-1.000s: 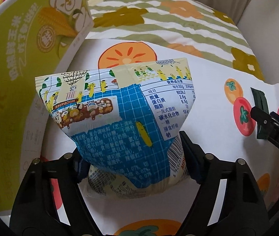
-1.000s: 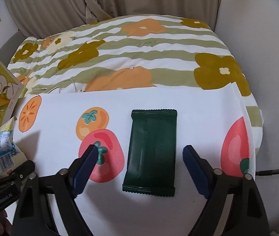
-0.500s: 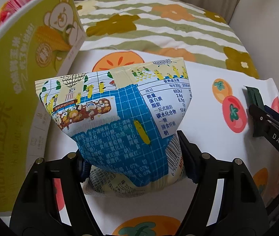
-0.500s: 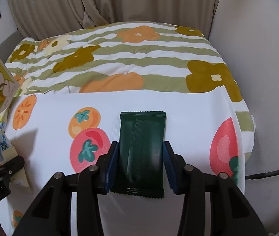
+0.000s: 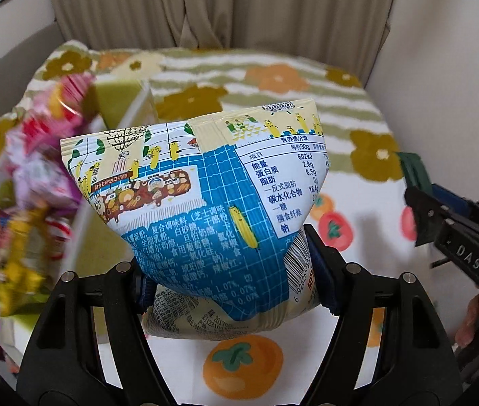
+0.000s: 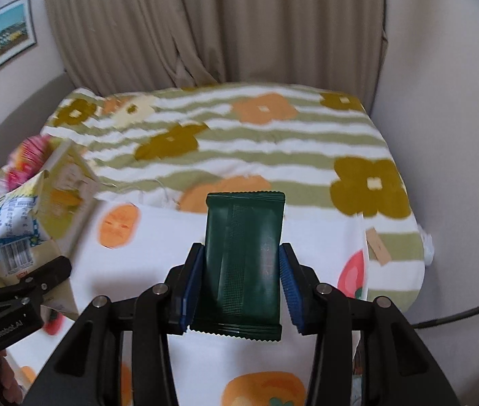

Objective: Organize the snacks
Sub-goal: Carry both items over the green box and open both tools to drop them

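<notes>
A puffy blue and cream corn snack bag (image 5: 205, 203) hangs above the white fruit-print sheet (image 5: 357, 203), and my left gripper (image 5: 236, 270) is shut on its lower half. In the right wrist view that bag (image 6: 13, 233) shows at the far left. My right gripper (image 6: 241, 280) is shut on a flat dark green packet (image 6: 244, 253), which is lifted off the sheet. From the left wrist view the green packet (image 5: 415, 172) and the right gripper (image 5: 442, 209) appear at the right edge.
A yellow-green carton (image 5: 117, 108) at the left holds several pink and yellow snack packs (image 5: 36, 169), blurred by motion. A striped flower blanket (image 6: 256, 135) covers the bed behind, with curtains (image 6: 205, 27) and walls around. A cable (image 6: 459, 314) runs at the right.
Both grippers have risen with their packs, so more of the room shows. The right gripper closed on the green packet, which lay flat a second ago. The carton now appears lower, its contents visible.
</notes>
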Demonstrator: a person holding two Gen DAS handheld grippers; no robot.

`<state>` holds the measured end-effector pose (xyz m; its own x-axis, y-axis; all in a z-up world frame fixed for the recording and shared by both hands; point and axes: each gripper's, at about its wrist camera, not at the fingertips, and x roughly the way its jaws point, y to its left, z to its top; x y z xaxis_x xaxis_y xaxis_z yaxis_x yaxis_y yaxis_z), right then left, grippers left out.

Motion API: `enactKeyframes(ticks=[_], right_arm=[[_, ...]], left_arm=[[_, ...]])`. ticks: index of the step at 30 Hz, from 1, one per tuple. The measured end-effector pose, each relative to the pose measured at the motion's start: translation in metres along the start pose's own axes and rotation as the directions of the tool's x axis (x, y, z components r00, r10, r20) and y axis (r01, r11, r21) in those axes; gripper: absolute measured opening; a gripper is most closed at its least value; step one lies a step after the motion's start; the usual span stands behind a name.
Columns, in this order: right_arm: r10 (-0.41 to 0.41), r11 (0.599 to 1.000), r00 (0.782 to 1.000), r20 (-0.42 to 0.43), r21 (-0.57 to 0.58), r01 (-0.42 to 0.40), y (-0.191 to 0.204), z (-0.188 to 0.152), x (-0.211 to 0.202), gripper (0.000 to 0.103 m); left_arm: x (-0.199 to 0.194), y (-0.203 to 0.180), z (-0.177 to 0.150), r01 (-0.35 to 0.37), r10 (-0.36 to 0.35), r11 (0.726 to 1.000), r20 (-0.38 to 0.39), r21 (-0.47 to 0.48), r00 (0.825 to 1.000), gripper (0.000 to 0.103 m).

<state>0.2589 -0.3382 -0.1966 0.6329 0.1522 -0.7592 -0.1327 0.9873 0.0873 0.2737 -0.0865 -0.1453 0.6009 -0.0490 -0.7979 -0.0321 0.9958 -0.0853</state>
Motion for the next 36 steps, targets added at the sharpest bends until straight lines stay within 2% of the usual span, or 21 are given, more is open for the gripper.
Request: enactKeyframes(ticks=[6, 9, 13, 18, 22, 27, 31, 36], right_arm=[[0.079, 0.995, 0.995, 0.062, -0.062, -0.076, 0.04, 0.025, -0.046, 0.04], [0.116, 0.99, 0.989, 0.089, -0.092, -0.108, 0.067, 0.036, -0.062, 0.04], [0.163, 0.982, 0.979, 0.121, -0.12, -0.148, 0.106, 0.048, -0.077, 0.04], [0.207, 0.974, 0.968, 0.141, -0.126, -0.19, 0.167, 0.057, -0.081, 0.04], [0.235, 0.969, 0.961, 0.148, -0.113, -0.22, 0.211, 0.061, -0.075, 0.04], [0.22, 0.974, 0.967, 0.131, -0.08, -0.211, 0.258, 0.061, -0.06, 0.04], [0.192, 0.981, 0.975, 0.11, -0.045, -0.188, 0.286, 0.057, -0.046, 0.04], [0.157, 0.988, 0.984, 0.083, -0.008, -0.157, 0.303, 0.055, -0.035, 0.04]], left_arm=[[-0.064, 0.034, 0.017, -0.007, 0.01, 1.0, 0.097, -0.029, 0.995, 0.07], [-0.085, 0.062, 0.023, -0.006, 0.012, 0.999, 0.119, -0.05, 0.993, 0.07], [-0.104, 0.1, 0.032, -0.019, 0.026, 0.998, 0.145, -0.053, 0.989, 0.07], [-0.119, 0.16, 0.043, -0.011, 0.016, 0.999, 0.132, -0.04, 0.991, 0.07], [-0.119, 0.206, 0.053, -0.008, 0.01, 1.0, 0.107, -0.015, 0.994, 0.07], [-0.102, 0.255, 0.063, 0.021, -0.022, 0.999, 0.067, 0.027, 0.997, 0.07], [-0.073, 0.277, 0.07, 0.067, -0.067, 0.996, 0.001, 0.054, 0.998, 0.07], [-0.047, 0.289, 0.075, 0.142, -0.137, 0.987, -0.073, 0.07, 0.988, 0.07]])
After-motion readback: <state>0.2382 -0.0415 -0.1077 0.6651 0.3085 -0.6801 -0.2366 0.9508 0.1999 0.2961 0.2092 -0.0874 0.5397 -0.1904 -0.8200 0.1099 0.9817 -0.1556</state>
